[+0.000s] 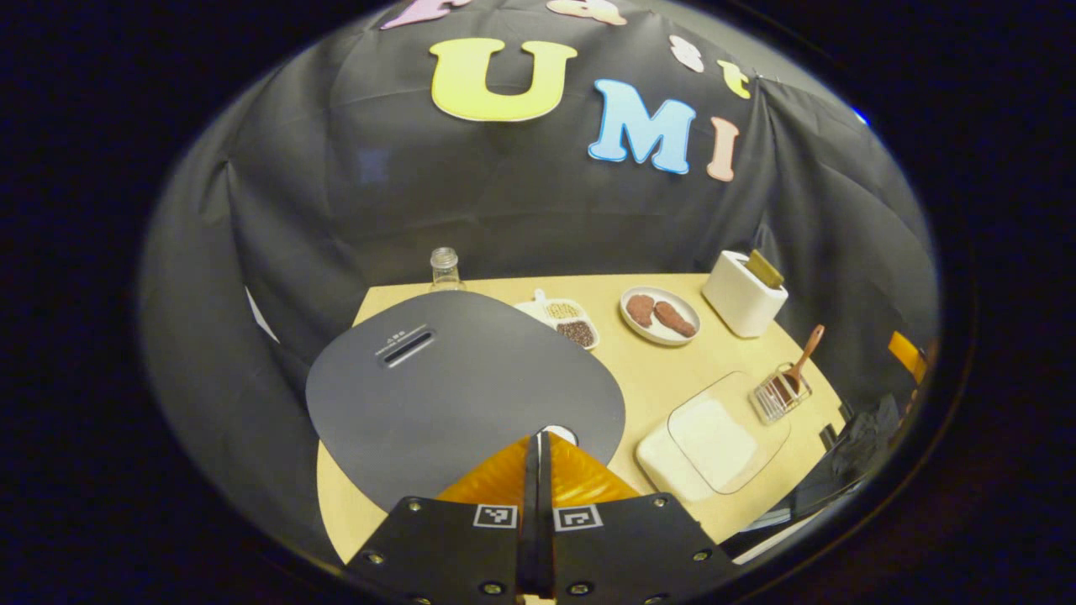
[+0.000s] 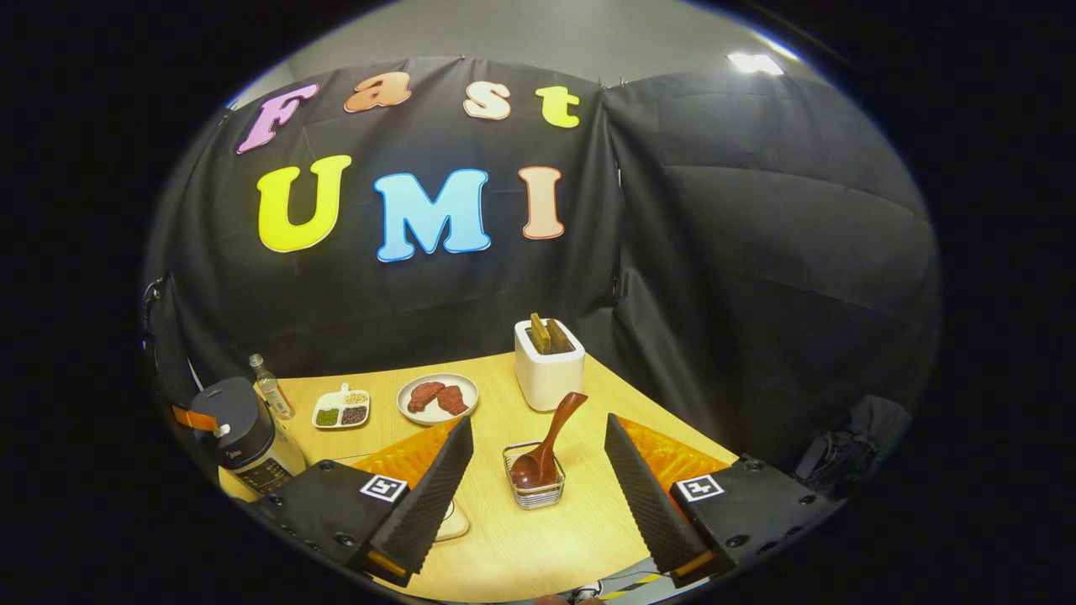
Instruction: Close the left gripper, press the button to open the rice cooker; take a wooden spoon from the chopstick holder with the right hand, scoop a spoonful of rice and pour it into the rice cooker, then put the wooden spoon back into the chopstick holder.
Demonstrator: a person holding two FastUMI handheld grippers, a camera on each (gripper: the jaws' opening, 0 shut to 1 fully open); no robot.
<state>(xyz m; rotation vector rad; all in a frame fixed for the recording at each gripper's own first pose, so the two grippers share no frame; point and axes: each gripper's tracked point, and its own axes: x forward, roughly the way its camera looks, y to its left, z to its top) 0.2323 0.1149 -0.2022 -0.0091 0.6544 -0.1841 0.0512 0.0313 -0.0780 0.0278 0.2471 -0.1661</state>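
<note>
The left gripper [image 1: 538, 458] has its jaws pressed together with nothing between them, their tips just over the near edge of the rice cooker [image 1: 462, 386], right at a small pale round button [image 1: 558, 434] on the dark lid. The jaws are closed, I judge, so that the joined tips can work as a single blunt finger for pushing that button; the lid is still down, so the opening step looks not yet done.

The right gripper [image 2: 538, 479] holds its jaws wide apart and empty, and directly ahead between them stands the wire chopstick holder [image 2: 533, 487] on the bench [image 2: 538, 538]. A wooden spoon [image 2: 546, 449] sits in it bowl down, its handle leaning up and away toward the right jaw. The wide spread probably leaves room to come down around that handle.

Beyond the holder, a white toaster [image 2: 548, 370] carries two slices in its slots. Left of it a plate [image 2: 437, 398] holds two brown pieces of food, and farther left a small divided dish [image 2: 341, 409] holds separate portions of grains or beans. In the left gripper view, a pale lidded box [image 1: 710, 441] lies to the right of the jaws; I cannot tell its contents. A clear bottle [image 1: 445, 269] stands behind the cooker.
</note>
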